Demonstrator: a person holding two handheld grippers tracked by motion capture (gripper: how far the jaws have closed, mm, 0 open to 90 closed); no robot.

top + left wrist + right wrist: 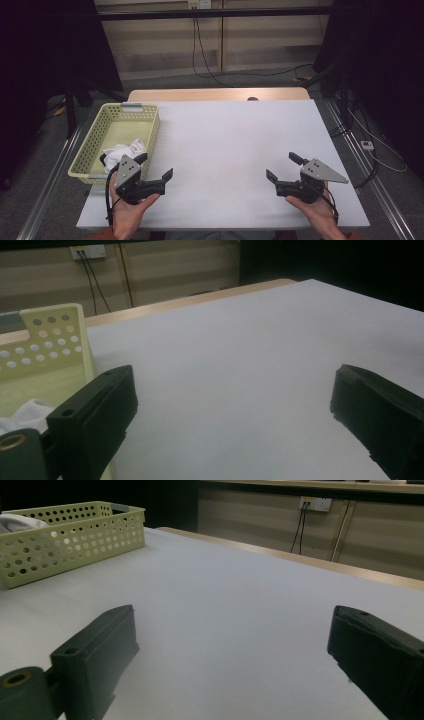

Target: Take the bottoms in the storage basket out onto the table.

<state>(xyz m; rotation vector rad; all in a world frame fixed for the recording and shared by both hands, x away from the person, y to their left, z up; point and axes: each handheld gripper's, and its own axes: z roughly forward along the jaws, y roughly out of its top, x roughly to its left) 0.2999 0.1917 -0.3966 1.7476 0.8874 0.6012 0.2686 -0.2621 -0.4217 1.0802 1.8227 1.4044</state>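
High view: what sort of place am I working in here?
Probably a lab or recording workspace, not a home. A table with a plain white top stands between dark curtains, cables run from a wall socket across the floor, and the only things on it are a yellow basket holding white cloth.

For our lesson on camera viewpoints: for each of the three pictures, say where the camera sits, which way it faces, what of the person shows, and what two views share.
High view: above the person's side, facing forward and down on the table; forearms, left hand-held gripper and right hand-held gripper show.
Left gripper view: rides the left hand-held gripper, facing across the table; open jaws show.
Right gripper view: rides the right hand-held gripper, facing the far wall; open jaws show.
Shared: both gripper views show the basket with white cloth.
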